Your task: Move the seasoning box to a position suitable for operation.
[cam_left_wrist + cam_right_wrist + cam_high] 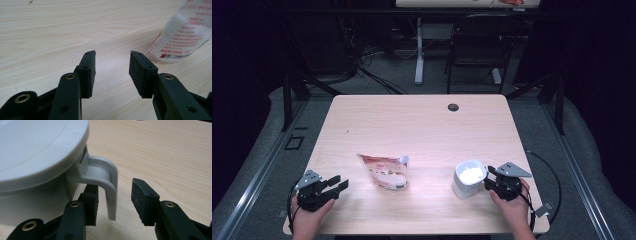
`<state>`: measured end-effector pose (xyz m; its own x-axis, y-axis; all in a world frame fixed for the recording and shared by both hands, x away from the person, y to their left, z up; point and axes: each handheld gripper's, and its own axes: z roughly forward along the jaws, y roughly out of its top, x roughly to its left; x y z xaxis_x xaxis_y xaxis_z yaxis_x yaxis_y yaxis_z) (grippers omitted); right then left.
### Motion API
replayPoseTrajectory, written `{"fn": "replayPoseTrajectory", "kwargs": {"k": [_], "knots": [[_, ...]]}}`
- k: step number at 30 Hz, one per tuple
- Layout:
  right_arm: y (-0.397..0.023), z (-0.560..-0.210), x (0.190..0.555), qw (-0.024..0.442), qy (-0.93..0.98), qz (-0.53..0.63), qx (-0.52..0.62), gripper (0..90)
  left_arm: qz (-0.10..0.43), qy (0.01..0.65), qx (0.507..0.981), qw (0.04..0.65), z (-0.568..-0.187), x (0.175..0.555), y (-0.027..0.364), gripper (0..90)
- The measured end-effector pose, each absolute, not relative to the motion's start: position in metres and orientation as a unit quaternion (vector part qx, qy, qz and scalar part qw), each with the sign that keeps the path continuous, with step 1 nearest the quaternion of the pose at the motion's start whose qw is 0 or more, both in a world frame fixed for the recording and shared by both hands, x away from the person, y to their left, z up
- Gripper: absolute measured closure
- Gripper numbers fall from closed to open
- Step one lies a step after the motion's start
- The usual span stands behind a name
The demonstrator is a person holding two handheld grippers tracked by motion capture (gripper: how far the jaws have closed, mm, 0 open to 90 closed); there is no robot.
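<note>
**A:** What have I got on the right side?

**B:** My right gripper (490, 179) sits at the white jug (468, 179), near the table's (422, 125) right front edge. In the right gripper view the jug's handle (108, 187) hangs between the jaws. The jaws stand wide apart. The left pad lies just beside the handle, by the jug's wall; whether it touches the handle I cannot tell. The right pad (144, 197) is clear of it. So nothing is clamped.

**A:** And the jug itself?

**B:** It stands upright, with its lid (37, 147) on top.

**A:** The left side?

**B:** My left gripper (333, 186) rests low over the table's left front corner, jaws apart, with bare wood between the pads (88, 72). I hold nothing there.

**A:** Where is the pouch?

**B:** The printed pouch (384, 171) lies in the front middle of the table, between the two grippers. It is near the left gripper but apart from it, and well apart from the jug. In the left gripper view it shows ahead, to the right of the jaws.
</note>
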<state>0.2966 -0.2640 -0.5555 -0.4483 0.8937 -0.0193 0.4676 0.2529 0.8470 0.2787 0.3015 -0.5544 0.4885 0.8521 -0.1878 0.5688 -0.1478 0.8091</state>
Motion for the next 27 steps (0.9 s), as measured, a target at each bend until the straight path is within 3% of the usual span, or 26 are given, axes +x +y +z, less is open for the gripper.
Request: {"fn": "replayPoseTrajectory", "kwargs": {"k": [10,27], "knots": [[-0.261,-0.554,0.295,0.260,0.752,0.397,0.458,78.4,0.159,0.481,0.739,0.445,-0.555,0.280,0.301,57.3],[-0.244,-0.549,0.291,0.268,0.754,0.370,0.471,81.6,0.162,0.484,0.735,0.447,-0.554,0.280,0.305,57.5]]}}
